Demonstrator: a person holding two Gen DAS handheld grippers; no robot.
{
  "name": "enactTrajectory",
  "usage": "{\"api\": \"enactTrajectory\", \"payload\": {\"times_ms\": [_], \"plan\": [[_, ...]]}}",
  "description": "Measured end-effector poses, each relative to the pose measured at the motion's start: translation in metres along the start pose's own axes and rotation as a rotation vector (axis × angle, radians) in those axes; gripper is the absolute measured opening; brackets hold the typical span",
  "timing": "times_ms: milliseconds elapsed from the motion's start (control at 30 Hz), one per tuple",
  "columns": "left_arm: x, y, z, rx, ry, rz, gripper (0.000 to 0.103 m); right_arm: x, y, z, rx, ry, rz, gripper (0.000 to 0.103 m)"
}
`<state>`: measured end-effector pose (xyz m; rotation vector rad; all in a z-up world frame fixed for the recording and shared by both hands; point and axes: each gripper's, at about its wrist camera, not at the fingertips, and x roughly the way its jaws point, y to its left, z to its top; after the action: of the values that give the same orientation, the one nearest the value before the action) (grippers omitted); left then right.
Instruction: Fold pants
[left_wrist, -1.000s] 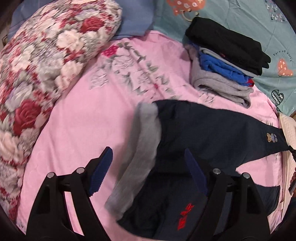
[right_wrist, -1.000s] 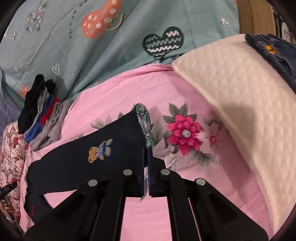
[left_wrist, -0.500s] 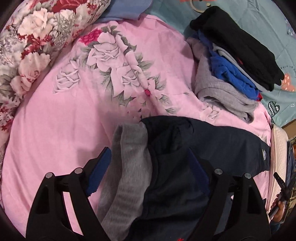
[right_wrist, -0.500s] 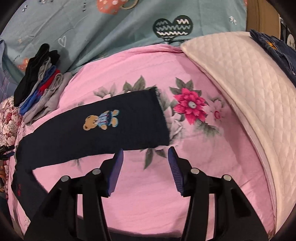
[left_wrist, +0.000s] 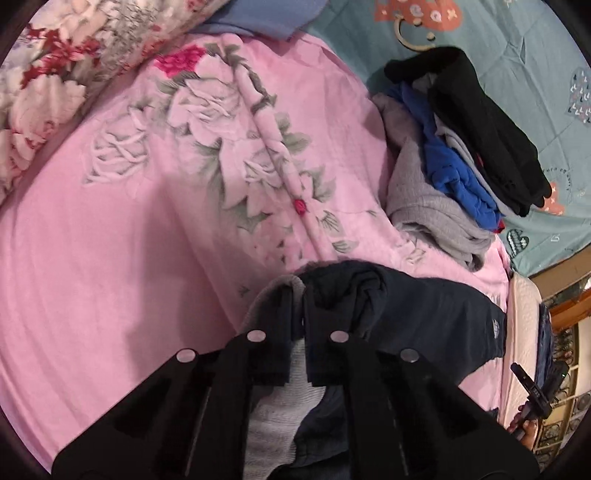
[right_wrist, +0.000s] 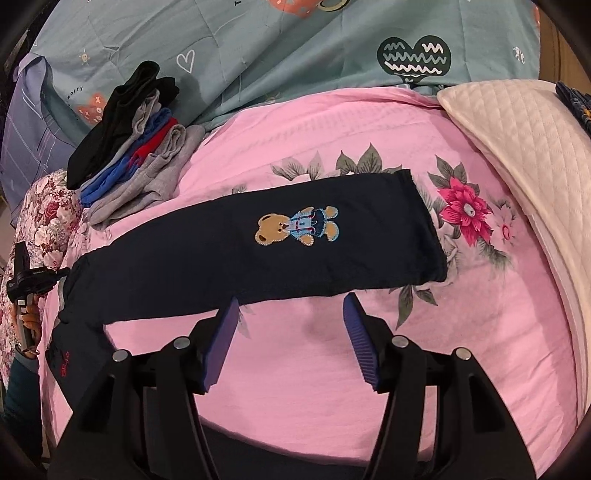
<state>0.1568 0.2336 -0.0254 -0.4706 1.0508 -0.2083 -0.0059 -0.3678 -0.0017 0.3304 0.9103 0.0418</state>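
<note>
The pants (right_wrist: 295, 251) lie flat across the pink bedspread (right_wrist: 332, 369), one dark navy leg stretched out with its cuff next to the bedspread's red flower (right_wrist: 467, 214). A small bear patch (right_wrist: 295, 229) sits about midway along that leg. The waist end lies at the far end from the flower, and red stitching (right_wrist: 64, 363) shows on the cloth below it.

The left gripper (left_wrist: 303, 325) is at that waist end. Its jaws are pressed together on the pants, pinching a bunched fold of navy cloth with the grey lining (left_wrist: 280, 413) showing beneath them.

The right gripper (right_wrist: 291, 343) hangs over bare bedspread just short of the leg, on the near side of the bear patch. Its jaws are spread wide, the blue pads (right_wrist: 221, 343) apart and touching nothing.

Beyond the pants, away from the flower, a stack of folded clothes (right_wrist: 129, 147) rests at the bedspread's edge: black on top, then grey, blue and red, with grey at the bottom. A teal sheet (right_wrist: 295, 55) with heart prints lies behind the stack. A cream quilted pad (right_wrist: 517, 140) lies beyond the flower. A rose-print pillow (left_wrist: 55, 74) lies past the waist end, on the side far from the flower.

In the right wrist view a hand (right_wrist: 27, 317) at the waist end holds the left gripper's handle.
</note>
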Motion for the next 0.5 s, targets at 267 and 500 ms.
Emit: {"api": "enactTrajectory", "payload": {"times_ms": [267, 500], "plan": [[-0.046, 0.018, 0.022, -0.106, -0.138, 0.072, 0.004, -0.006, -0.043, 0.010, 0.114, -0.063, -0.070, 0.060], [-0.020, -0.018, 0.012, 0.120, -0.081, 0.274, 0.006, 0.038, -0.084, 0.017, 0.196, -0.016, -0.113, 0.060]]}}
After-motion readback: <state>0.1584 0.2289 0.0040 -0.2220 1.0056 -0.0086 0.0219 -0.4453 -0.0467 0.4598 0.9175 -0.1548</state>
